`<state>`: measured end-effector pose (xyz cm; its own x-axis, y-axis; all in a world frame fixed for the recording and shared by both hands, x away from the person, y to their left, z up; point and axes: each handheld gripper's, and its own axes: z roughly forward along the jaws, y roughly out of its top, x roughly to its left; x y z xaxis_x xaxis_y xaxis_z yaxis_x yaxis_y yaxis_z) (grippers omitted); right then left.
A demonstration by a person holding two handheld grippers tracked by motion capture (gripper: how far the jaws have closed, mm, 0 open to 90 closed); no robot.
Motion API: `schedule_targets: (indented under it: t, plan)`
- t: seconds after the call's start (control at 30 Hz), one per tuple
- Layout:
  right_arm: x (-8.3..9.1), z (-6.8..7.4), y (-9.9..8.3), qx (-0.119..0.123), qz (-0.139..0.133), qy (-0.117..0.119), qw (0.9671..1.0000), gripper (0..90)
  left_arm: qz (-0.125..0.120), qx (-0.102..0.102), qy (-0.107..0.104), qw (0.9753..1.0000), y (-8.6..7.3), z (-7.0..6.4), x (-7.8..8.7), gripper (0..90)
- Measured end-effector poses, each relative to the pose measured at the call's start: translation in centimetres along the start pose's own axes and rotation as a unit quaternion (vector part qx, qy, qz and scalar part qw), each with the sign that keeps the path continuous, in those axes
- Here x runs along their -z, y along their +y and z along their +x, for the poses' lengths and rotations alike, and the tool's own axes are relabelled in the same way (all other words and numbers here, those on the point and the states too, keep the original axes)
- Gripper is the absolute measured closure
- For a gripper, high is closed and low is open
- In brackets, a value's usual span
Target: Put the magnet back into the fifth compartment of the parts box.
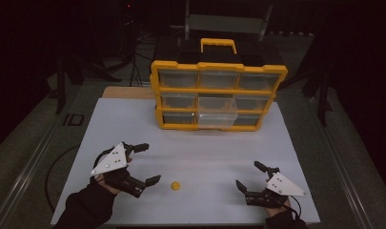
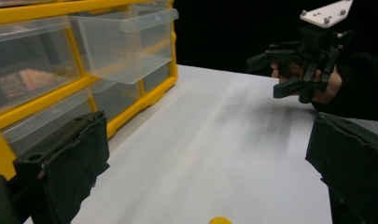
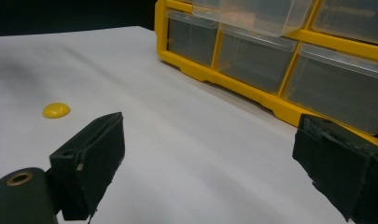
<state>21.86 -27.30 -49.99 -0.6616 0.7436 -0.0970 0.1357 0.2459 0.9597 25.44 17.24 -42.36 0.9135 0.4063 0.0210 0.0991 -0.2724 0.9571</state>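
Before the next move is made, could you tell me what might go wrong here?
The small yellow piece is low and domed, so the open left gripper may push it across the smooth white table instead of gripping it. The pulled-out clear drawer juts from the yellow organiser; a gripper could knock it.

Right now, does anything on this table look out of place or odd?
One clear drawer of the yellow organizer sticks out, pulled open while the others sit flush. A small yellow piece lies loose on the white table.

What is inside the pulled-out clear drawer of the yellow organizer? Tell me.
The pulled-out drawer of the organizer looks empty through its clear walls in both gripper views. Its rear part, inside the frame, is hidden.
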Motion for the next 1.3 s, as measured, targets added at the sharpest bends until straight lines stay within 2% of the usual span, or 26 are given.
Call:
schedule_targets:
  t: [0.27, 0.53, 0.63, 0.8, 0.87, 0.93, 1.1, 1.3]
  plan:
    - [0.0, 0.0, 0.0, -0.002, -0.001, 0.003, 1.0, 9.4, 0.016, 0.0, -0.02, 0.9997, -0.1, -0.2, -1.9, 0.2]
    - [-0.1, 0.0, 0.0, 0.001, 0.001, 0.007, 1.0, 9.3, 0.039, 0.002, -0.037, 0.9985, -1.0, -0.4, -3.9, 0.2]
    - [-0.1, 0.0, 0.0, 0.001, 0.0, 0.008, 1.0, 9.3, 0.038, 0.02, -0.045, 0.9981, -1.7, -0.3, -4.5, 0.2]
    - [-0.1, 0.0, 0.0, 0.002, 0.001, 0.01, 1.0, 9.4, 0.066, 0.038, -0.048, 0.9959, -2.7, -0.2, -5.4, 0.2]
    - [-0.1, 0.0, 0.0, 0.002, 0.001, 0.01, 0.9999, 9.3, 0.074, 0.034, -0.043, 0.9958, -3.2, -0.3, -5.7, 0.2]
    - [-0.1, 0.1, 0.0, 0.002, 0.001, 0.011, 0.9999, 9.3, 0.084, 0.039, -0.046, 0.9946, -3.6, -0.3, -5.9, 0.2]
    - [-0.1, 0.1, 0.0, 0.002, 0.0, 0.011, 0.9999, 9.3, 0.12, 0.032, -0.051, 0.9909, -4.8, -0.7, -6.7, 0.2]
    - [-0.1, 0.1, 0.0, 0.001, 0.002, 0.013, 0.9999, 9.3, 0.14, 0.029, -0.05, 0.9885, -5.8, -0.7, -7.4, 1.2]
